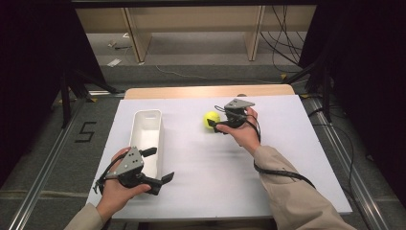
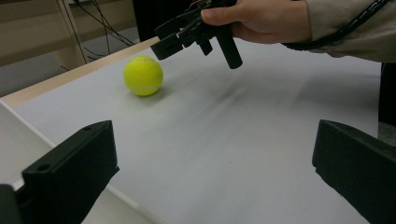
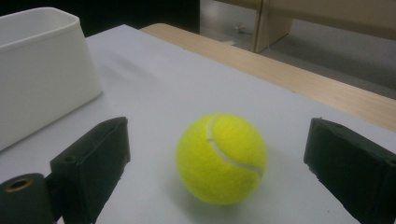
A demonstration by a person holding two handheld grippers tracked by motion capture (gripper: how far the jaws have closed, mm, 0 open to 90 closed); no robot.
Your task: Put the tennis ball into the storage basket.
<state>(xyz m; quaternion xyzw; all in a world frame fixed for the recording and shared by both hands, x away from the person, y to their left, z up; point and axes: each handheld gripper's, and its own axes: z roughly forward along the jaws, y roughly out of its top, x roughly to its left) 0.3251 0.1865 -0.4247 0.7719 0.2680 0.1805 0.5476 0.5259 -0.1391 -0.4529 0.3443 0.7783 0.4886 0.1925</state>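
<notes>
Right of centre in the high view, the right claw (image 1: 214, 124) reaches leftward, jaws spread wide and empty, at the ball (image 1: 211, 119) resting on the surface (image 1: 287, 158). At lower left, the left claw (image 1: 160, 165) hovers spread and empty beside the bin (image 1: 146, 139).

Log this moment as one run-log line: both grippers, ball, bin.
right gripper: open, jaws either side of tennis ball, not gripping | left gripper: open, idle beside white bin | ball on table, outside bin

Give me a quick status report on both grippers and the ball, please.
Right gripper open, jaws either side of the tennis ball, not gripping. Left gripper open, idle beside the white bin. Ball on the table, nothing in the way.
</notes>
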